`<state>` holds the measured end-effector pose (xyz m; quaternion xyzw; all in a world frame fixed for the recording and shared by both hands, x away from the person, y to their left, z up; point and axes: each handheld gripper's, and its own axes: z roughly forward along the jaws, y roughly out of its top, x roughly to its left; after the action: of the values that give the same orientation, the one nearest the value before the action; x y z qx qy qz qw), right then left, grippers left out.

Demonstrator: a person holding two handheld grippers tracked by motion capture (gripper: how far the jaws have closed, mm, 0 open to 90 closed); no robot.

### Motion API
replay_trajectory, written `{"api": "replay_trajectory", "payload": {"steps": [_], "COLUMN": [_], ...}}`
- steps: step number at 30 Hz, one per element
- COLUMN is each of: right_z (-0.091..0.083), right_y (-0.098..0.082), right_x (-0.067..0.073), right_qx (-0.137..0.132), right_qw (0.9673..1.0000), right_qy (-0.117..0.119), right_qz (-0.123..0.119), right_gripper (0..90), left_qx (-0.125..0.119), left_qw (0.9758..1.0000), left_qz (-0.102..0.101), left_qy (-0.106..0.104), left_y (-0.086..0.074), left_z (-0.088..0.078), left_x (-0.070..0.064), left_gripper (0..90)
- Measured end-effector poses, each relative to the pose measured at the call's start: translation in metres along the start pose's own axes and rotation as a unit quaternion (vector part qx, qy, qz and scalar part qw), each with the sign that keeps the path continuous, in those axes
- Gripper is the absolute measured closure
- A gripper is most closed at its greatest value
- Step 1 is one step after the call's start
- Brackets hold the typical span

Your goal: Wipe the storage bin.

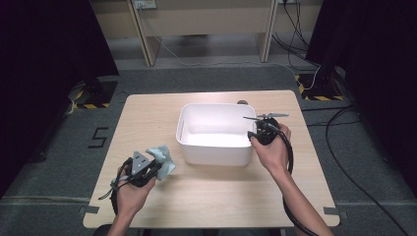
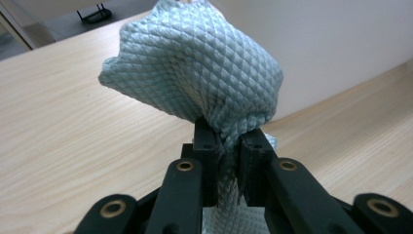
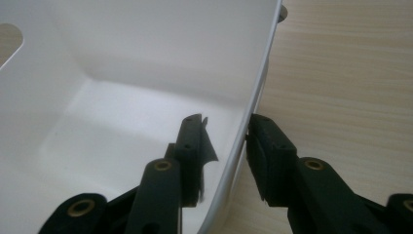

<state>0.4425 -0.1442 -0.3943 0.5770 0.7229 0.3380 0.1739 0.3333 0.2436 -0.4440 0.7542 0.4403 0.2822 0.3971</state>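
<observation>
A light blue-green quilted cloth (image 1: 165, 156) (image 2: 195, 73) hangs bunched from my left gripper (image 1: 157, 168) (image 2: 228, 141), whose jaws are shut on its gathered lower part, at the table's front left. A white plastic bin (image 1: 216, 155) (image 3: 146, 48) stands mid-table, and its inside looks empty. My right gripper (image 1: 256, 135) (image 3: 224, 127) straddles the bin's right wall near the front corner. One jaw is inside and one outside. The inner jaw stands a little off the wall, while the outer one is close against it.
The wooden table (image 1: 221, 191) has bare room in front of the bin and on the left. A small dark object (image 1: 242, 103) lies just behind the bin. Cables trail on the grey floor at the right.
</observation>
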Motion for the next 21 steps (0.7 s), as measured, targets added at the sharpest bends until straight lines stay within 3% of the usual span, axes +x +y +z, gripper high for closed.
{"api": "replay_trajectory", "payload": {"steps": [6, 11, 18, 21], "right_z": [0.000, 0.000, 0.000, -0.005], "right_y": [-0.001, -0.001, 0.001, 0.006], "right_x": [-0.004, -0.007, -0.012, -0.014], "right_qx": [0.006, 0.009, 0.021, 0.024], "right_qw": [1.0000, 0.9998, 0.9987, 0.9982], "right_qy": [0.005, 0.016, 0.010, 0.038], "right_qz": [-0.001, -0.006, -0.045, -0.038], "right_gripper": [72.9, 75.7, 85.4, 79.0], "left_qx": [0.009, 0.006, 0.004, 0.002], "left_qw": [0.9999, 0.9998, 0.9997, 0.9995], "left_qz": [-0.001, 0.005, 0.016, 0.024], "left_qy": [0.010, 0.015, 0.020, 0.023], "left_y": [-0.002, 0.005, 0.021, 0.030], "left_z": [0.004, 0.003, 0.011, 0.021], "left_x": [0.008, 0.013, 0.022, 0.028], "left_gripper": [80.4, 80.4, 80.3, 80.3]}}
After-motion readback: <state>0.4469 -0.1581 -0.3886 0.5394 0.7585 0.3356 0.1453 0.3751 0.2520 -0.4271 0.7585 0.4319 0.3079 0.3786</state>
